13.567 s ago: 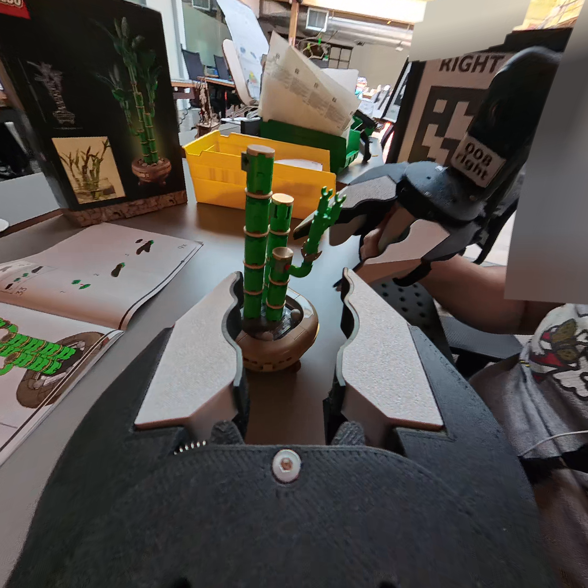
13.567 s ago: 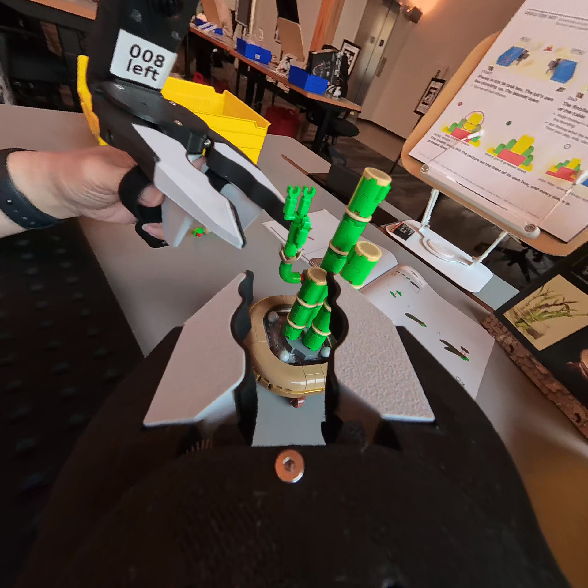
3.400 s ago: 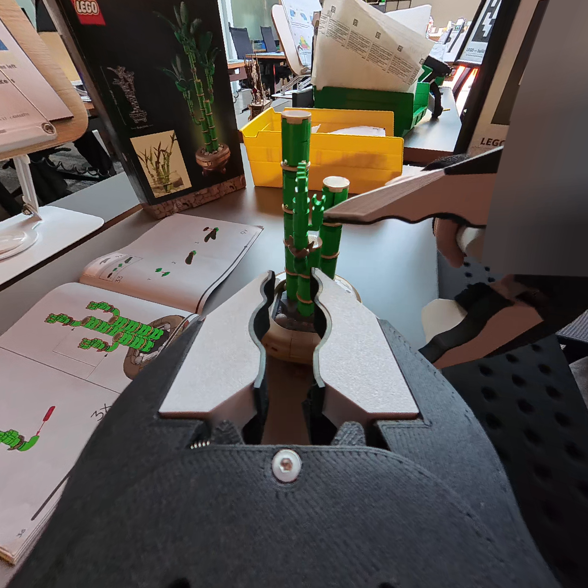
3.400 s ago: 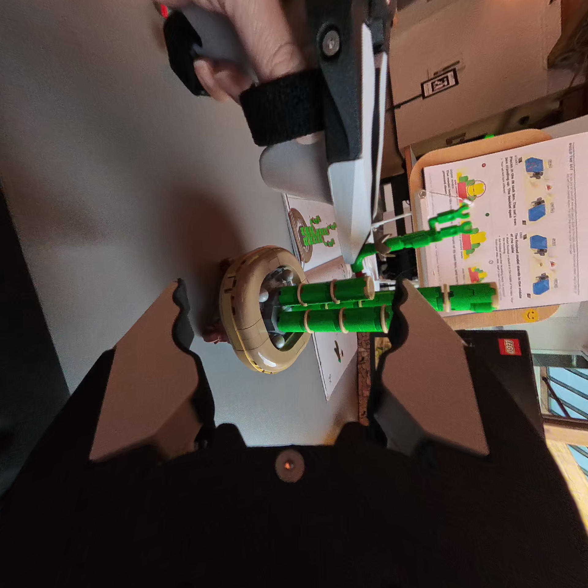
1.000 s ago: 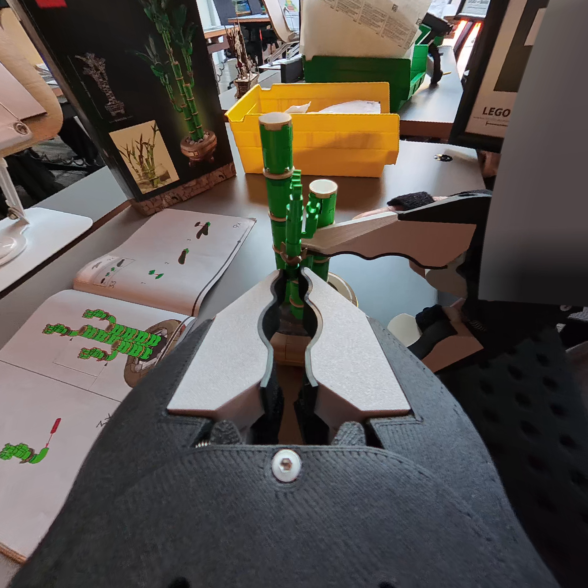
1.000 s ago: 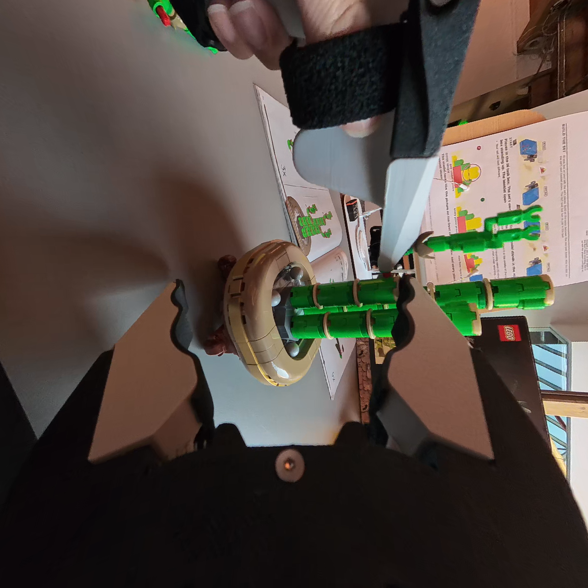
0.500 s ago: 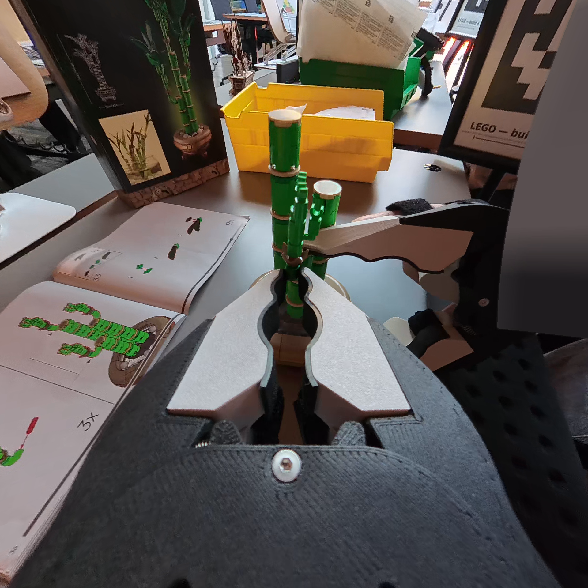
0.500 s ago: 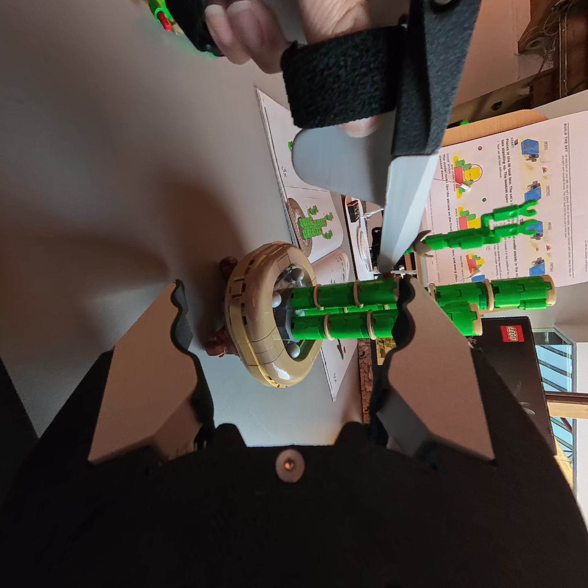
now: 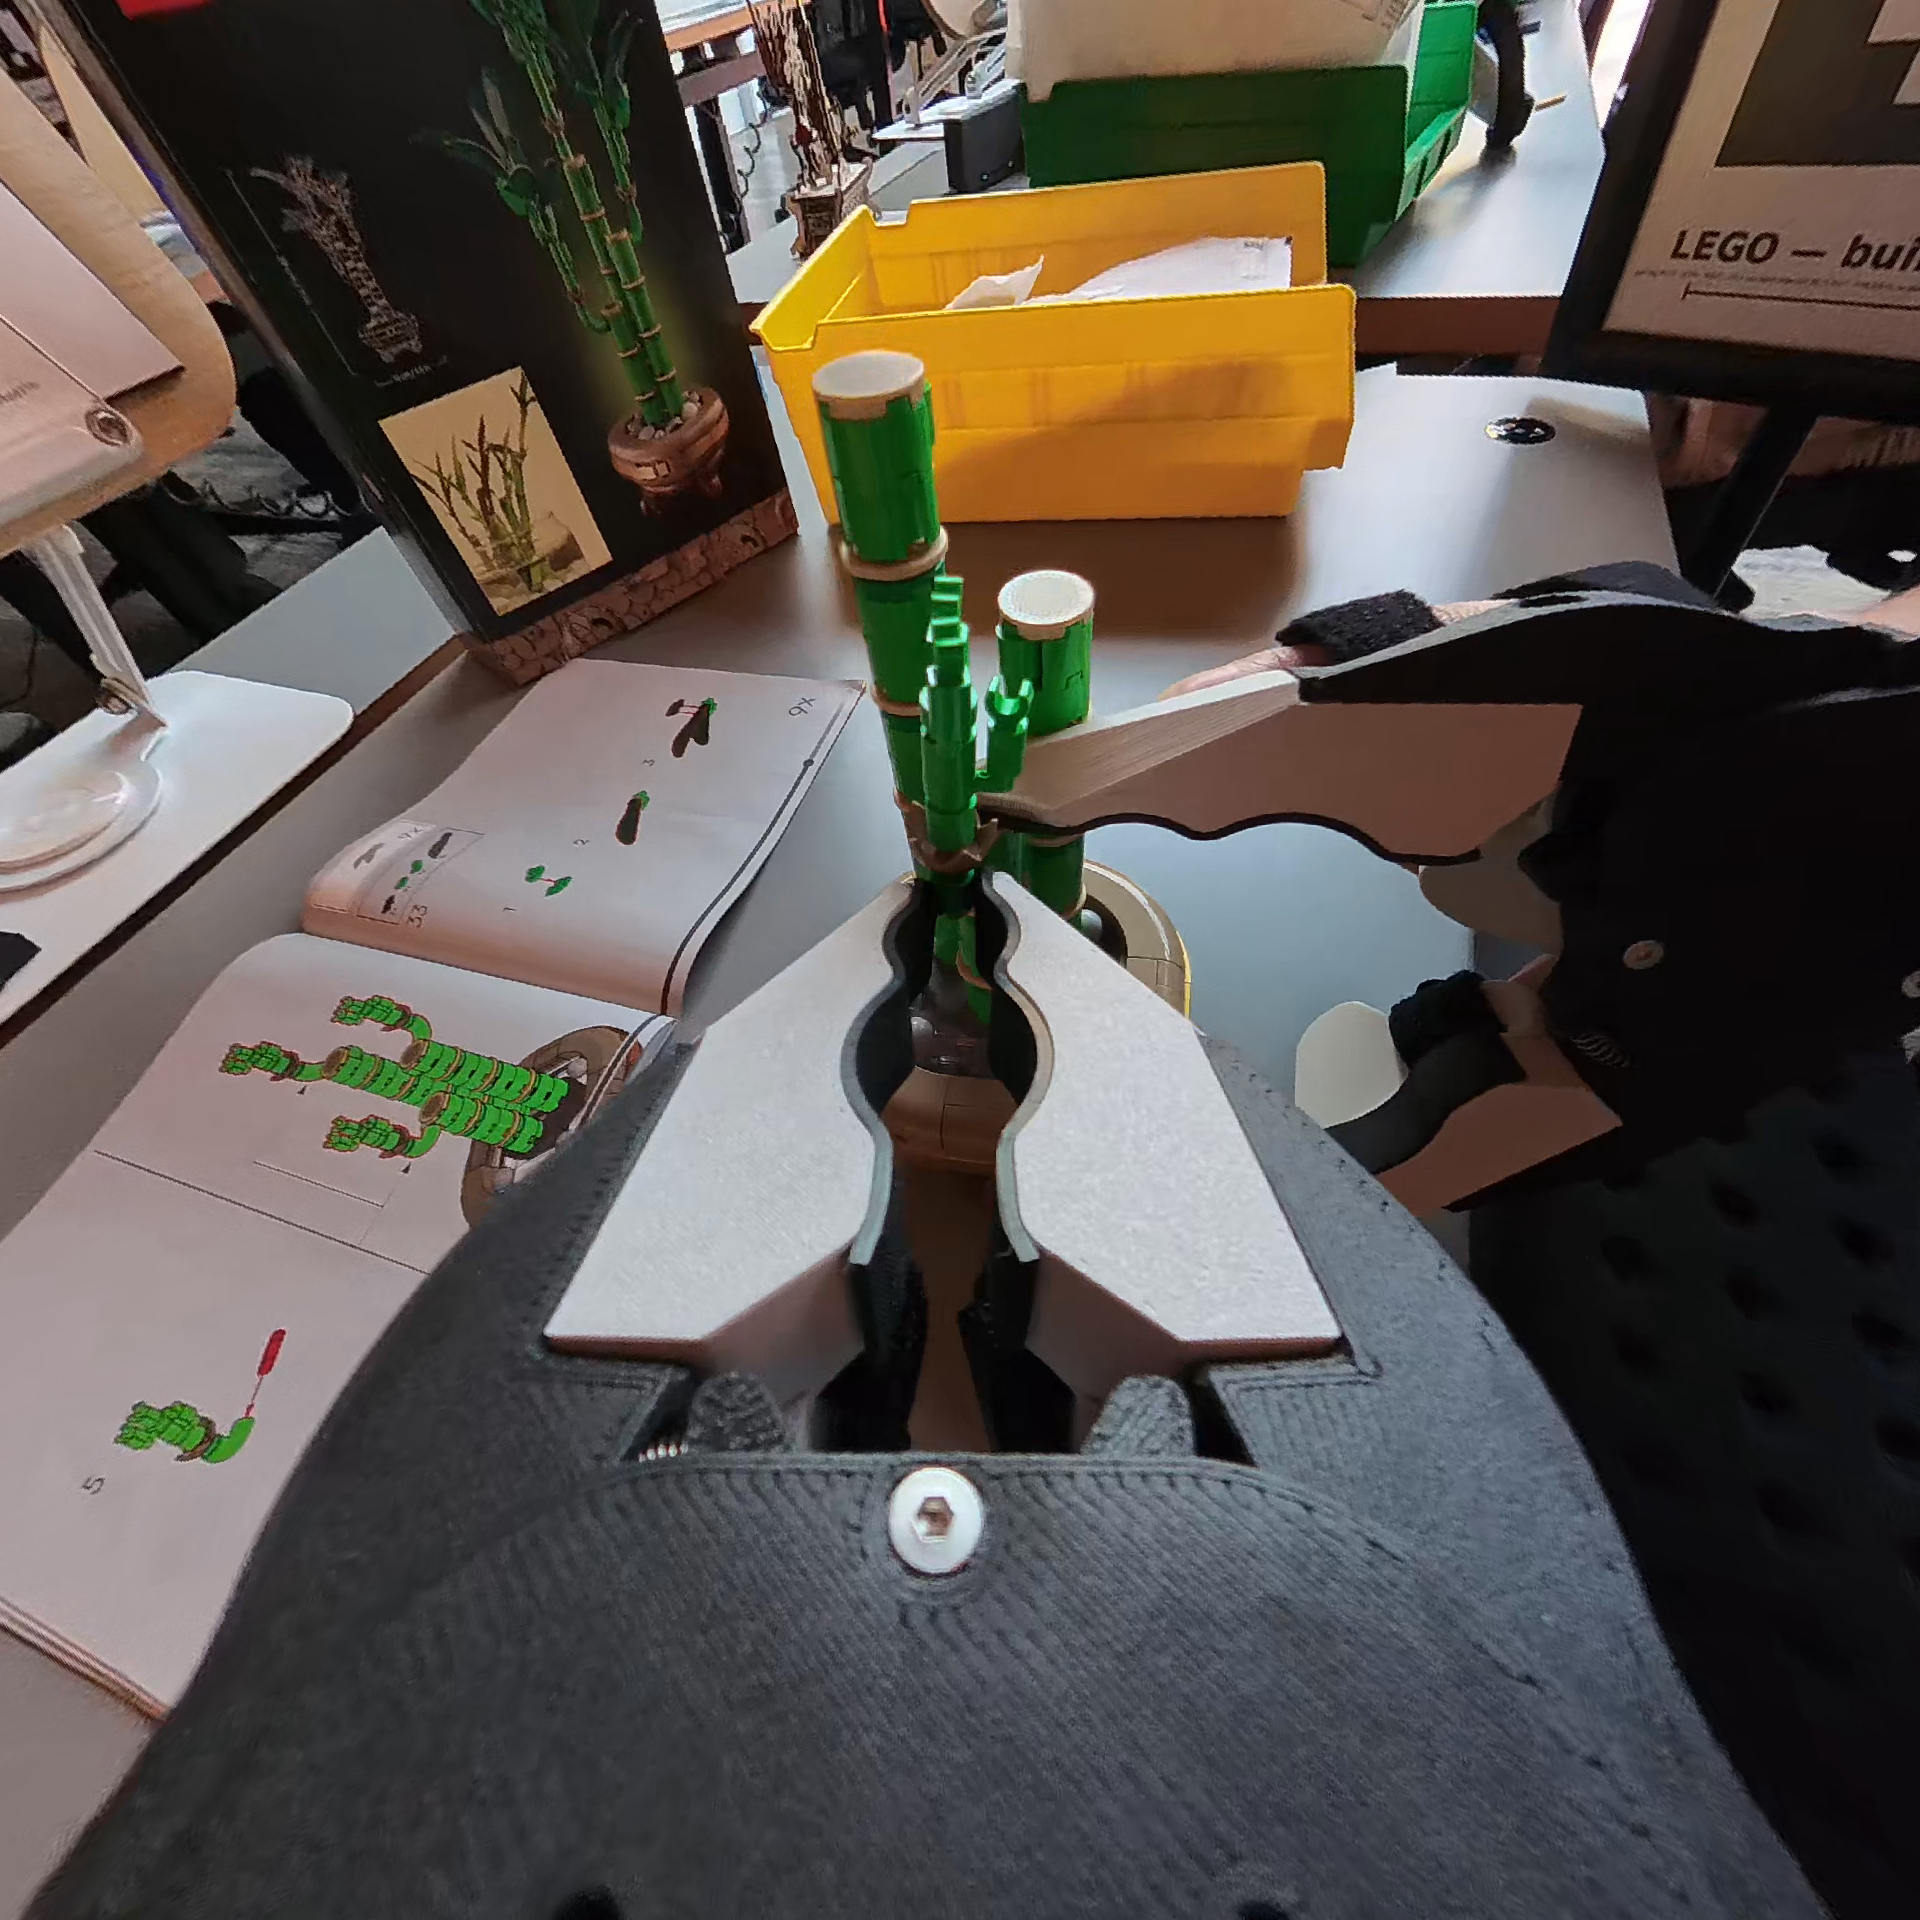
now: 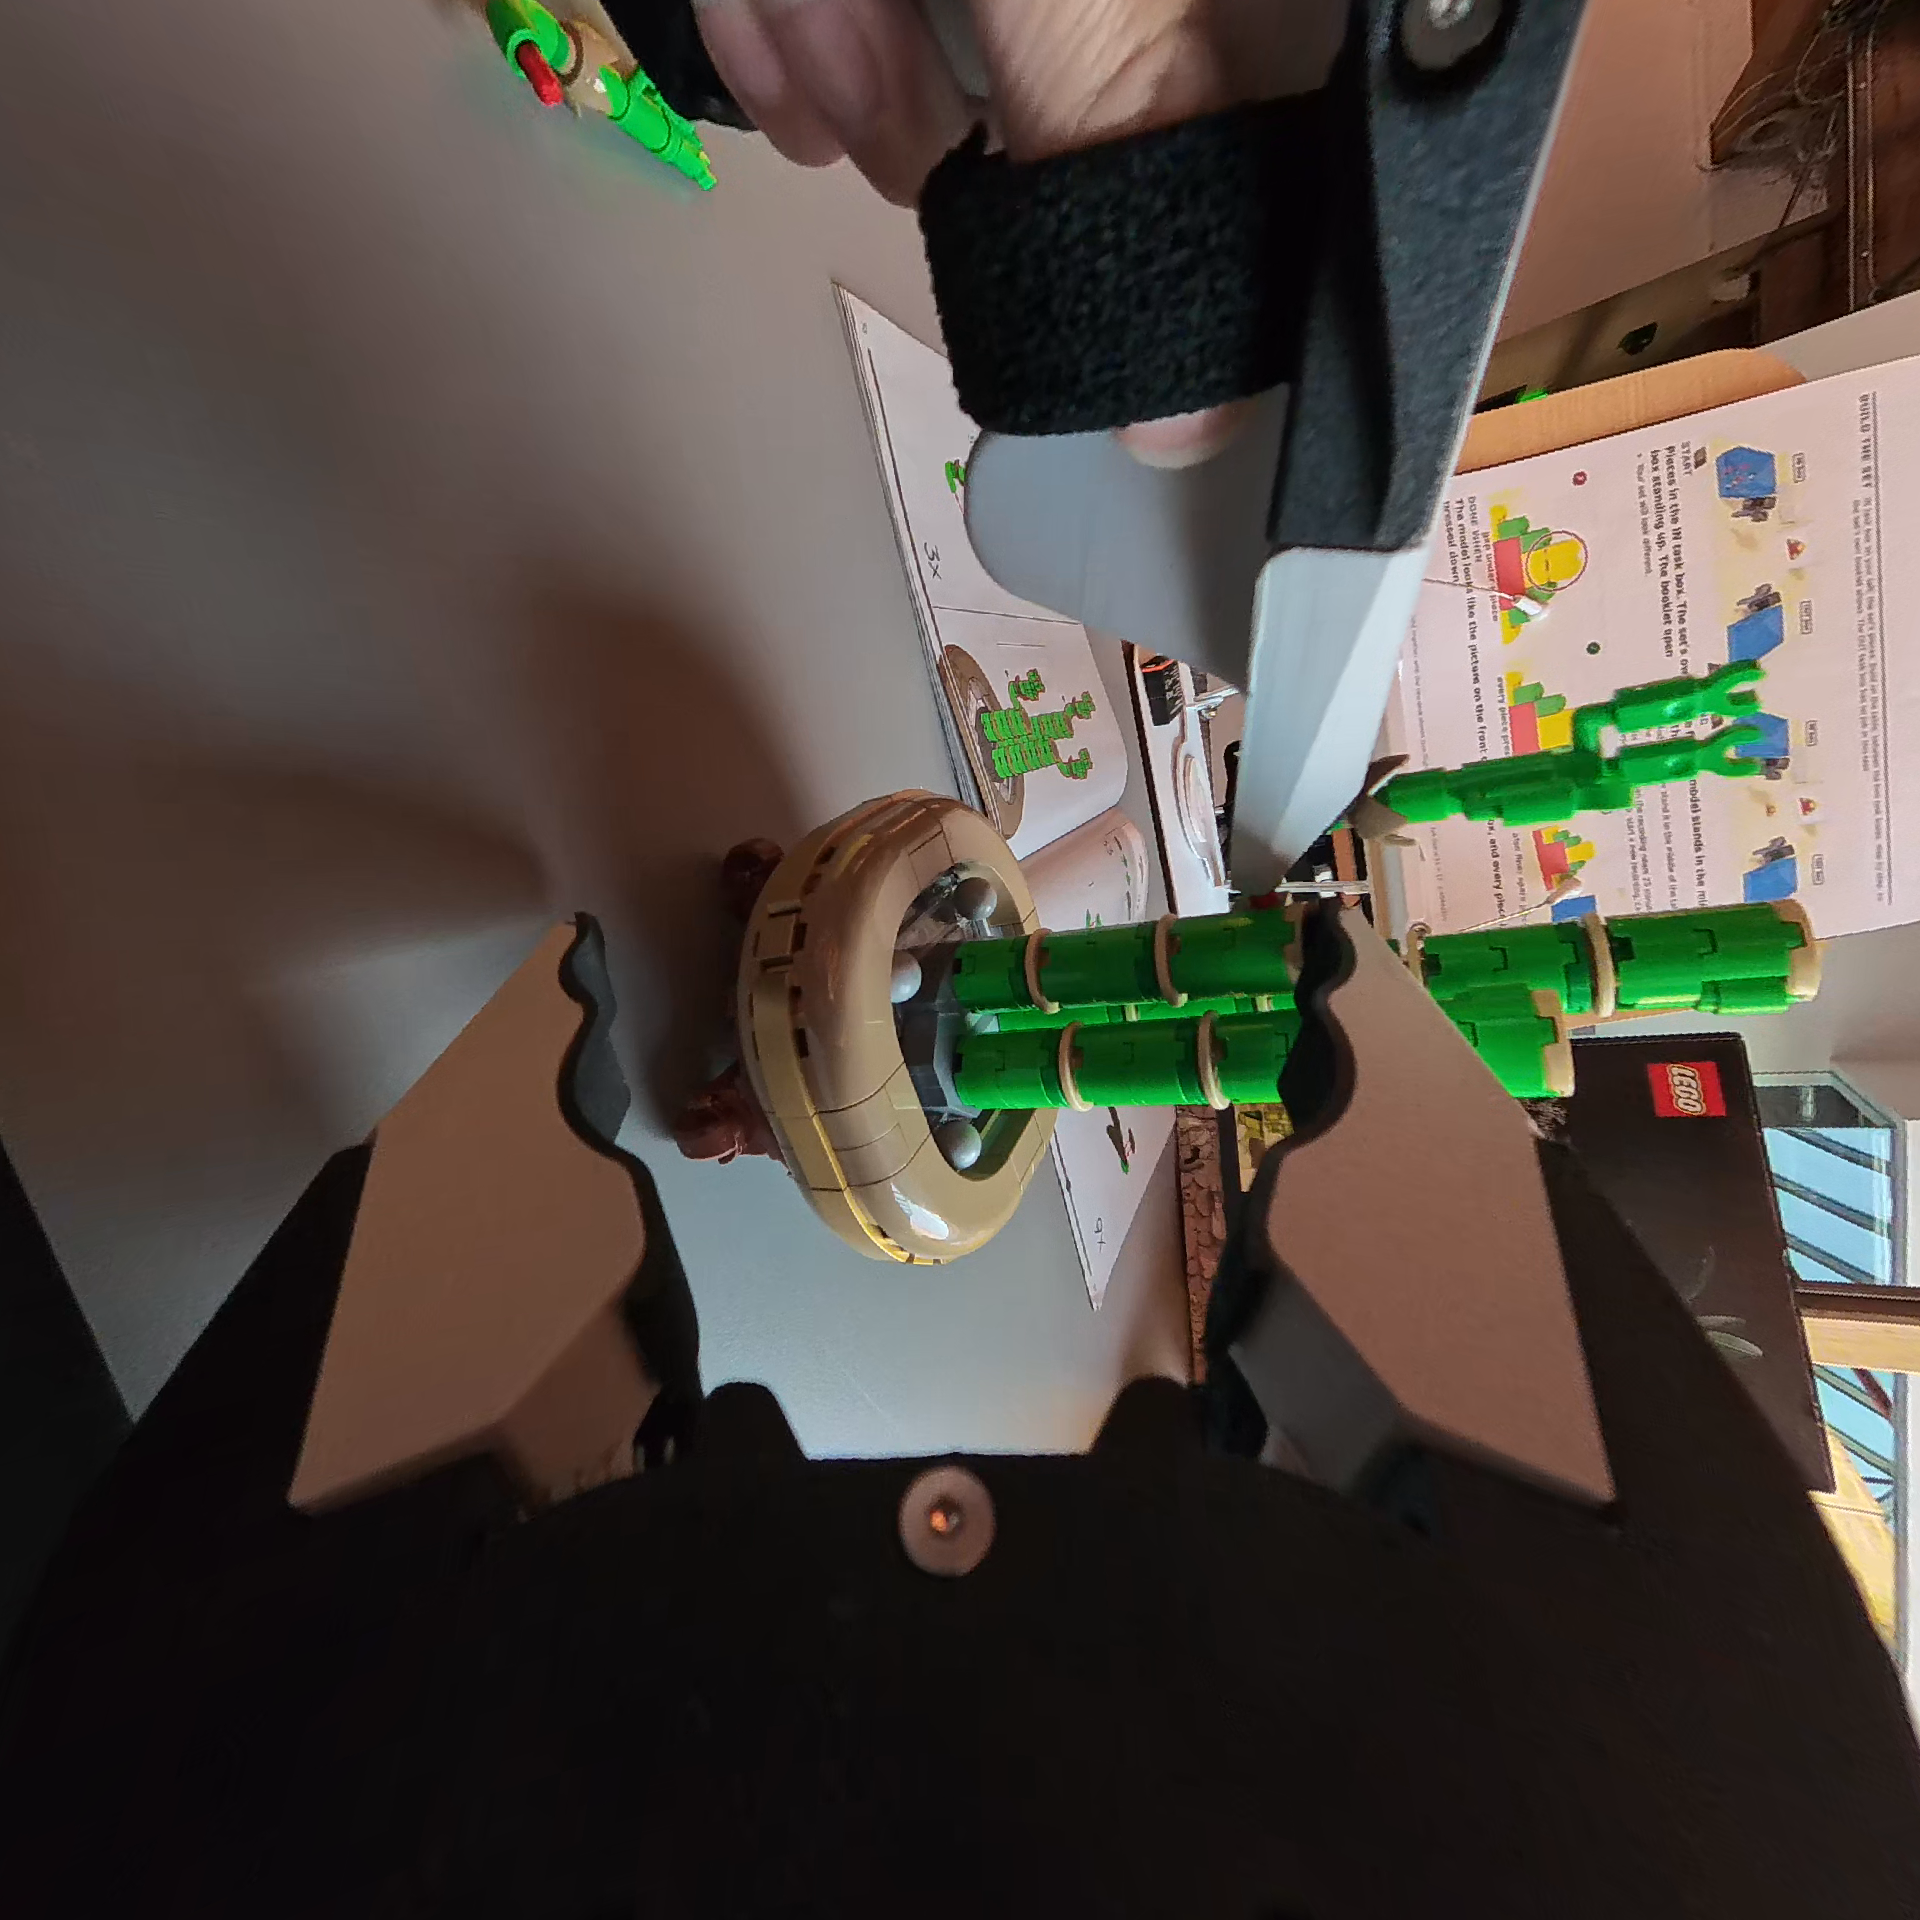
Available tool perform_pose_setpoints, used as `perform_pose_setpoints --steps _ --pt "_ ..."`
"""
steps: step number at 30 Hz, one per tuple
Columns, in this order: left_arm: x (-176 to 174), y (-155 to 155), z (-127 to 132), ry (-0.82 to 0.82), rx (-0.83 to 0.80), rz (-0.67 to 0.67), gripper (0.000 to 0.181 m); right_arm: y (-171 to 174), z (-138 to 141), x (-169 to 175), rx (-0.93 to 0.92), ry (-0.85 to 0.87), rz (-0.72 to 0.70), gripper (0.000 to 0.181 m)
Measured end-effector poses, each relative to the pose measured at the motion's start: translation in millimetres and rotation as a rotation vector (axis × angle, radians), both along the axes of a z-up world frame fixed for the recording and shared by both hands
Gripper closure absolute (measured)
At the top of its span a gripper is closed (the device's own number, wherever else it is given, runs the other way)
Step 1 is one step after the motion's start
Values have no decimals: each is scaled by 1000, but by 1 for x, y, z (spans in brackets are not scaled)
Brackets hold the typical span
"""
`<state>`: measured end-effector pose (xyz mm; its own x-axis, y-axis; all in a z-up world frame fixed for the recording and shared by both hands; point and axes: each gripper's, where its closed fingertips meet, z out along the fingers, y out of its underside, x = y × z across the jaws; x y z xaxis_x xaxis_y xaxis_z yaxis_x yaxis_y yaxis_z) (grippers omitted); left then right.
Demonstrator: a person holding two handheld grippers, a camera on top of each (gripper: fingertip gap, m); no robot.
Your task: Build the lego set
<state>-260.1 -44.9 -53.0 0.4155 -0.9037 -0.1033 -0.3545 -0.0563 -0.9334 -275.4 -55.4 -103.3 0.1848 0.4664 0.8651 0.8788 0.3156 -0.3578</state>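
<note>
Left wrist view: the left claw [image 9: 948, 904] is seen at frame centre, pinched on the base of the green side shoot [image 9: 954, 727] of the bamboo model [image 9: 883, 488], which stands in its tan pot [image 10: 831, 1049] on the desk [image 9: 1351, 540]. In the right wrist view, which is rolled sideways, the right claw [image 10: 951, 1039] is shown spread wide across the model, one finger [image 10: 1382, 1143] resting against the stalks and the other clear of the pot. An open instruction booklet [image 9: 582, 831] lies at left, and a yellow bin [image 9: 1091, 416] is seen at upper centre. If the shoot is pressed off-axis, the thin stalks may be levered apart or the pot tipped, since the model is probably braced on one side only.
</note>
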Motion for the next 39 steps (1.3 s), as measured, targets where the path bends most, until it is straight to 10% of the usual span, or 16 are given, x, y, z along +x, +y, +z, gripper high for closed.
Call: perform_pose_setpoints --steps 39 --pt "3 2 0 37 -63 -51 174 0 1 -1 -21 35 -8 52"
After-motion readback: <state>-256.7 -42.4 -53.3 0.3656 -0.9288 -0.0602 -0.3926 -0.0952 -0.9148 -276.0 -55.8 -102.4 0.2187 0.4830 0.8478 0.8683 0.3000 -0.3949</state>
